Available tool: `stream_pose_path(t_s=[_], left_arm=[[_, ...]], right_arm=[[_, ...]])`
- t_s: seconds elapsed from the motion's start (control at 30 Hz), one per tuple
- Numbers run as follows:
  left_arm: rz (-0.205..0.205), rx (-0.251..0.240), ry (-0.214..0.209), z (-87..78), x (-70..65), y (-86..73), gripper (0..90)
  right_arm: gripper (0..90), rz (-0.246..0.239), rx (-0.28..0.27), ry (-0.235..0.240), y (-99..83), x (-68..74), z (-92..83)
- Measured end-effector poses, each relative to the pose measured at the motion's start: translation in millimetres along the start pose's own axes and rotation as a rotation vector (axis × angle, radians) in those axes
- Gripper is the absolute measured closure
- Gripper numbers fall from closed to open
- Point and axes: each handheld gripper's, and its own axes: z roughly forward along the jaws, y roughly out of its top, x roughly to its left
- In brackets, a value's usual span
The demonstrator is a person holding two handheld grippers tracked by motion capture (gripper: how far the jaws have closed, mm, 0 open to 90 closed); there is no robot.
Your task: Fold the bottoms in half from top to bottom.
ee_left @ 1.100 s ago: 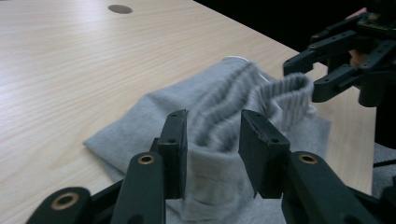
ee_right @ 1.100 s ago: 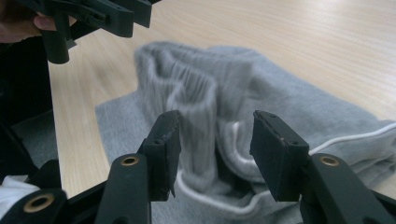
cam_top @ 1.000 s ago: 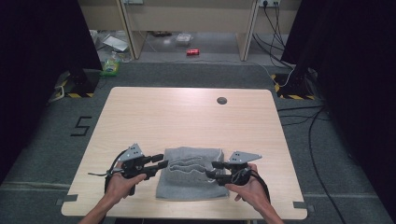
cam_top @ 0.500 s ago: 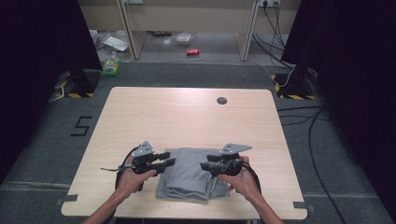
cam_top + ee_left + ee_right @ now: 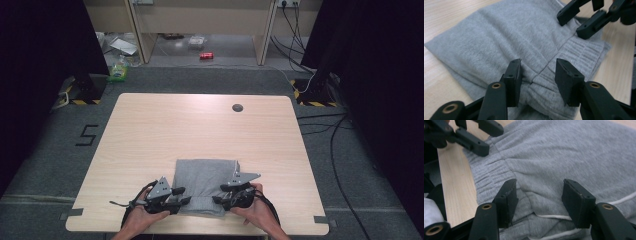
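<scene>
A folded grey sweat garment [image 5: 206,181] is seen in the lower middle of the high view, on the near part of the wooden table [image 5: 200,130]. Its near edge is partly covered there by the two grippers and the hands behind them. What kind of garment it is cannot be told for certain; a ribbed band [image 5: 579,53] and a white drawstring [image 5: 549,216] are made out in the gripper views. In the high view the folded bundle is roughly square, slightly longer from the near table edge toward the far edge, with the ribbed end at the near side.

The left gripper [image 5: 537,75] is held with its jaws apart over a small pucker of cloth at the seam; the jaws have just been opening, and the pads are not seen to press on the fabric. The right gripper [image 5: 539,195] is likewise spread, its jaws having just opened further, with fabric and drawstring lying between them unclamped. Each gripper's lower body is cut off at the bottom of its own view.
</scene>
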Motion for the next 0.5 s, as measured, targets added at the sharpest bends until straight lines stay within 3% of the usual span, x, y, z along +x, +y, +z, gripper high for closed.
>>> stream_pose_path(t_s=[0.13, 0.27, 0.37, 0.43, 0.5], left_arm=[[0.018, -0.009, 0.021, -1.6, -4.7, -2.0, 54.4], [-0.007, -0.019, 0.022, -3.6, 0.3, 3.6, 49.6], [-0.052, -0.057, 0.047, -6.4, 17.1, 16.4, 46.5], [-0.066, -0.068, 0.052, -6.4, 22.2, 20.6, 46.2], [-0.092, -0.076, 0.076, -3.8, 38.5, 33.2, 44.6]], right_arm=[[44.9, 0.004, 0.004, -0.012, -2.1, 1.9, 0.3], [38.4, 0.003, 0.005, 0.005, 1.9, -0.4, -1.4], [35.4, 0.017, -0.067, -0.025, 11.9, -12.7, -14.6], [35.3, 0.024, -0.084, -0.045, 14.8, -17.2, -19.0], [35.4, 0.045, -0.122, -0.105, 24.5, -32.2, -29.0]])
